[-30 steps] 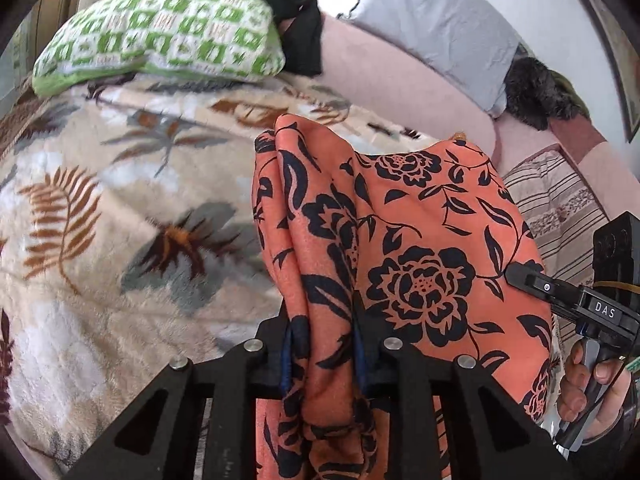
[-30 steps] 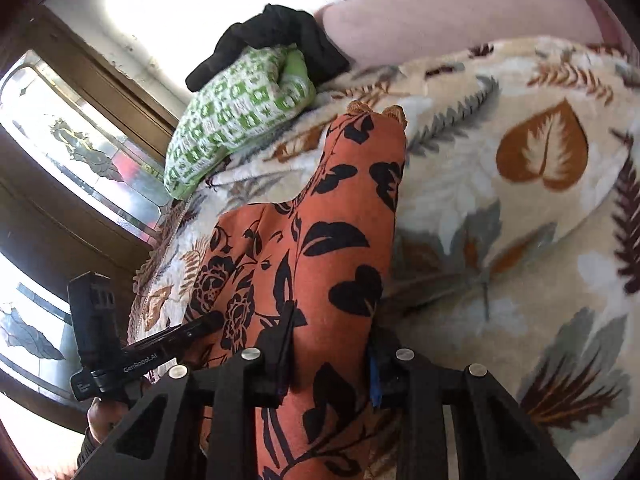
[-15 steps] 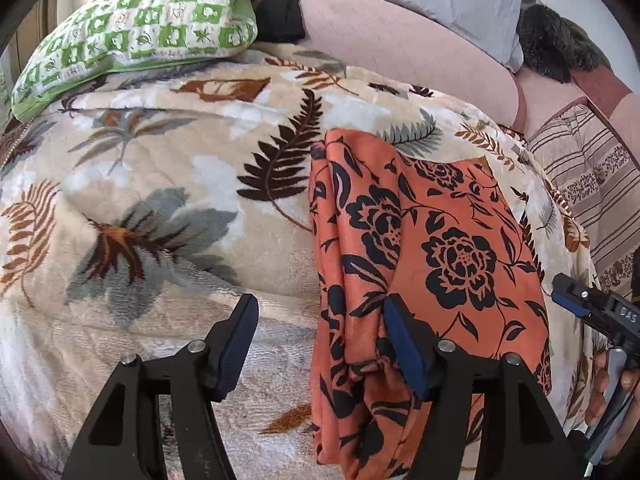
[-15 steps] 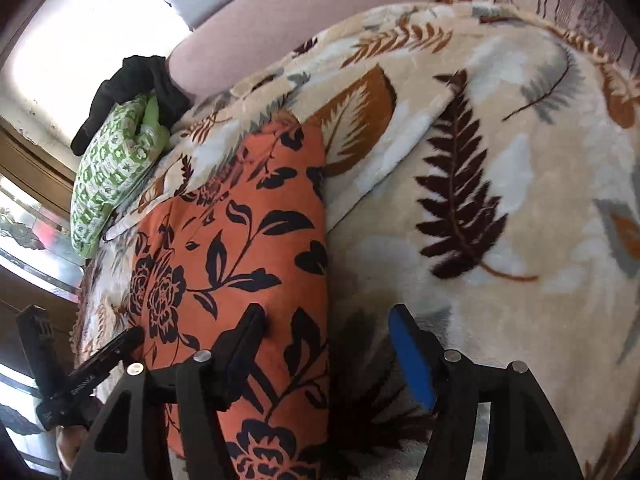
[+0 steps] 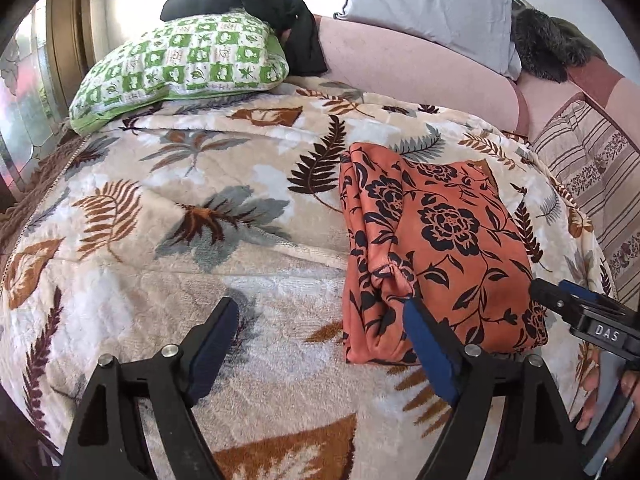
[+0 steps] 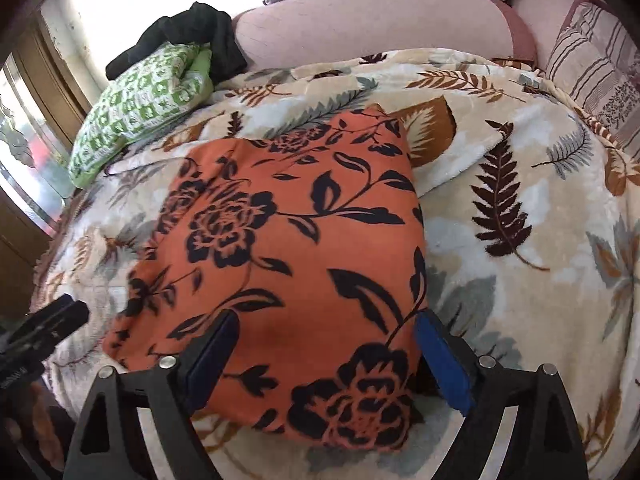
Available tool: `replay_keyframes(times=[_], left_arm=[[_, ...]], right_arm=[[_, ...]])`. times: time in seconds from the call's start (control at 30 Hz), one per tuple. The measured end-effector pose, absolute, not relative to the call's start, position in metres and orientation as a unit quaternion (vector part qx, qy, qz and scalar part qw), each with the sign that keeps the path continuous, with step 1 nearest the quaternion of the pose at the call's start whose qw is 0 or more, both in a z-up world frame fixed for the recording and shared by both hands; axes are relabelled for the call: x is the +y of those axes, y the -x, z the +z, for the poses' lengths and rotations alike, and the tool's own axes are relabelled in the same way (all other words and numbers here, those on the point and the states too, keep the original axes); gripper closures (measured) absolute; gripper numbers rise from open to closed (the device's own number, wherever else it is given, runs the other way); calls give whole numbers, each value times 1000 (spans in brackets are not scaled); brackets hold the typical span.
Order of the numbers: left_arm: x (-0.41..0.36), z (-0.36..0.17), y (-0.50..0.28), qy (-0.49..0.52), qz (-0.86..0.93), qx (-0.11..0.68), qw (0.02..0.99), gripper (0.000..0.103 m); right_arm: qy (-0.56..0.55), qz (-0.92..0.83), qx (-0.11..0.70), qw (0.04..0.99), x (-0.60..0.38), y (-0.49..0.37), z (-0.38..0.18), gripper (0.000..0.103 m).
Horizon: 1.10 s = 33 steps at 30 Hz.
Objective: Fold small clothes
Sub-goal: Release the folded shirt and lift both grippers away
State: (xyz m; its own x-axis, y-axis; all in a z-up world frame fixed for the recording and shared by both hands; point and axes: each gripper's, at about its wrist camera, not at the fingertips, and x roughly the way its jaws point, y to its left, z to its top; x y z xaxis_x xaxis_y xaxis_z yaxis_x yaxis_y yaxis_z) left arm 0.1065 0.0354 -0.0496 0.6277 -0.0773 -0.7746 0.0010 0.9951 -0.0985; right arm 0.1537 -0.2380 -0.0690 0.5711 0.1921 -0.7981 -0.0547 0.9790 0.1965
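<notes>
- The left hand-held gripper [image 5: 316, 336] points steeply down over the leaf-print blanket [image 5: 168, 208]. Its jaws are spread wide and opening. Only bare blanket lies between them.
- The blue pad of its right-side finger [image 5: 430, 354] stands at the near left edge of the orange floral garment [image 5: 436, 248]; contact cannot be confirmed. The left-side finger is clear of the cloth.
- The right hand-held gripper [image 6: 324, 352] also points steeply down. Its jaws are spread wide and opening, with the near right part of the garment between them.
- Neither pad of the right hand-held gripper visibly presses on the fabric. The cloth lies flat and slack.
- The orange floral garment [image 6: 288, 248] lies folded into a roughly rectangular packet on the blanket, towards the right of the bed in the left wrist view. A bunched, gathered fold runs along its left edge.
- In the left wrist view, the right hand-held gripper [image 5: 560, 300] enters from the lower right edge. The person's hand [image 5: 612, 404] is wrapped around its handle.
- In the right wrist view, the left hand-held gripper [image 6: 44, 328] shows at the lower left edge, just beside the garment's left corner.
- A green checked pillow [image 5: 180, 68] lies at the far left of the bed with a black garment [image 5: 272, 12] draped over its far end. A grey pillow [image 5: 428, 12] leans on the pink headboard [image 5: 408, 80].
</notes>
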Motion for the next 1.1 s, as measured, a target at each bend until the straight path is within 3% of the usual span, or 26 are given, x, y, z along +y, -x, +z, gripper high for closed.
replay_keyframes(times=[0.1,0.13,0.27,0.37,0.77,1.1], left_arm=[[33,-43,-89,44,-12,428,903,18],[31,-41,-85,39,-13,430,902,17],[22,-35,-63,22,-15,422,906,15],[18,-31,-49,24,-14,410,912,5],[-12,7,-32,-1,-37,379,925,4],[-20,12,-37,-34,4,368,929,4]], right_arm=[[-50,37,417,907,-234,-109,-52,7],[-46,30,410,911,-235,-96,-49,0],[-60,5,408,911,-244,-48,-59,0],[-73,2,421,904,-246,-25,-73,0],[13,-11,357,934,-242,-10,-11,0],[29,0,366,930,-240,-19,-3,0]])
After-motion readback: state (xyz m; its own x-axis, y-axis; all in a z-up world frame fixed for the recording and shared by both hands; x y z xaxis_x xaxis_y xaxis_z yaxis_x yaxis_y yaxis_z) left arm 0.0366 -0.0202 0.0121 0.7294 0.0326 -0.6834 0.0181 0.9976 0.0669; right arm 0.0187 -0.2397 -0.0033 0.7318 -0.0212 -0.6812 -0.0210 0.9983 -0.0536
